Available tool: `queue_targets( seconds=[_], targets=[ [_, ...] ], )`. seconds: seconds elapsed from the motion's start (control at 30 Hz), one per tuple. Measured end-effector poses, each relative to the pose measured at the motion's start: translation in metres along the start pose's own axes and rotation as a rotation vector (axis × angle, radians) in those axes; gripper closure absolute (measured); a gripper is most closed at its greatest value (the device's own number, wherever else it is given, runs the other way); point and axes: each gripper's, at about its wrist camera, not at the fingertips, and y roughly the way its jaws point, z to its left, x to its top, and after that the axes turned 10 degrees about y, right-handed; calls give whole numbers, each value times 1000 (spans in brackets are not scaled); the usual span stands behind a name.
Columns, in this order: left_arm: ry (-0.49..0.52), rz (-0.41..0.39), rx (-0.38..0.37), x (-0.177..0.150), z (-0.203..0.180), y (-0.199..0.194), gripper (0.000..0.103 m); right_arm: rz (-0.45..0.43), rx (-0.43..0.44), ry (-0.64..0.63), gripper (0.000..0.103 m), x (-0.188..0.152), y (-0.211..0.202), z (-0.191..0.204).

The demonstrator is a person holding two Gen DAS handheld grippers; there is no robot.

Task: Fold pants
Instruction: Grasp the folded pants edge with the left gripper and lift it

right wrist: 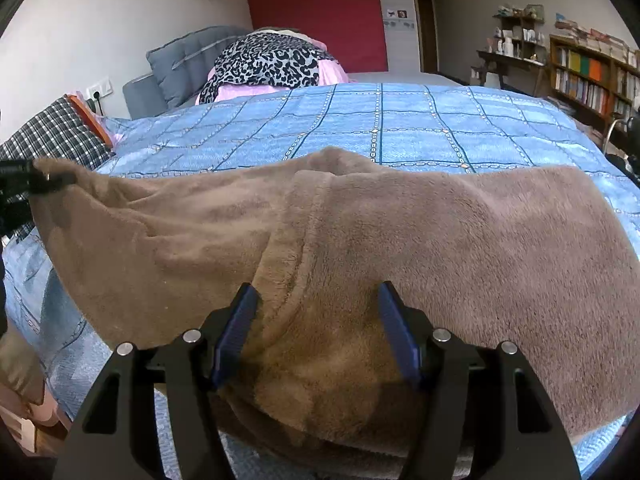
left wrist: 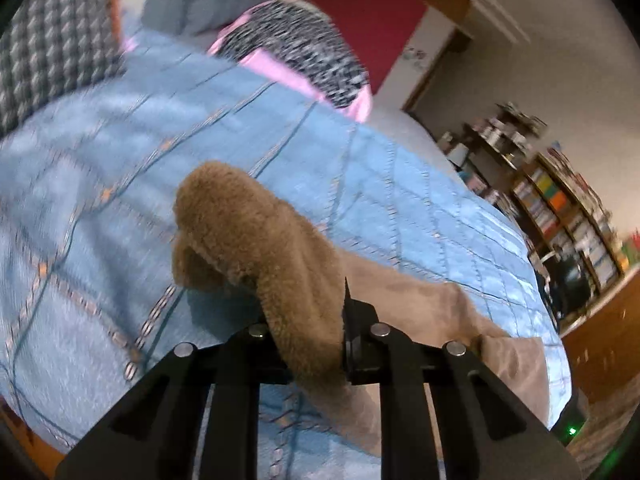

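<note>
Brown fleece pants (right wrist: pixel 400 220) lie spread across the near side of a blue checked bedspread (right wrist: pixel 380 120). My right gripper (right wrist: pixel 318 328) has its blue pads set wide apart with a thick fold of the pants filling the gap and creasing against them. My left gripper (left wrist: pixel 308 320) is shut on one end of the pants (left wrist: pixel 248 220), and the bunched fabric lifts off the bedspread (left wrist: pixel 360 168) and arches forward over the fingers. In the right wrist view the left gripper (right wrist: pixel 40 178) shows at the far left edge, pinching that raised end.
A leopard-print blanket (right wrist: pixel 268 64) on pink cloth and grey pillows (right wrist: pixel 188 60) sit at the head of the bed. A plaid pillow (right wrist: pixel 52 136) lies at the left. Bookshelves (right wrist: pixel 588 76) line the right wall beyond the bed's edge.
</note>
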Motion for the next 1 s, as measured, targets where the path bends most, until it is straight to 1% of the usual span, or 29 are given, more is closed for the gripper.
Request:
queue_targets(
  seconds=[0.07, 0.13, 0.27, 0.43, 0.53, 0.6, 0.77, 0.83, 0.9, 1.0],
  targets=[
    [37, -16, -18, 4, -12, -10, 87, 2, 11, 19, 40, 2, -3, -2],
    [79, -29, -41, 13, -32, -14, 87, -5, 33, 57, 40, 5, -10, -7],
    [171, -42, -77, 30, -75, -16, 88, -59, 44, 101, 40, 12, -28, -17],
    [305, -55, -114, 39, -137, -20, 88, -111, 28, 164, 40, 17, -47, -37],
    [399, -62, -147, 39, -182, -22, 88, -130, 12, 204, 40, 17, -54, -52],
    [457, -61, -169, 33, -210, -24, 88, -141, 3, 239, 40, 16, -58, -64],
    [647, -37, -240, 12, -291, -23, 88, -160, -17, 323, 40, 10, -68, -94],
    [704, -16, -274, 1, -318, -22, 88, -173, -30, 346, 40, 7, -73, -107],
    [759, 28, -307, -15, -347, -19, 88, -181, -35, 371, 40, 4, -78, -118],
    [842, 59, -331, -38, -378, -18, 88, -198, -36, 393, 40, 1, -86, -130]
  ],
)
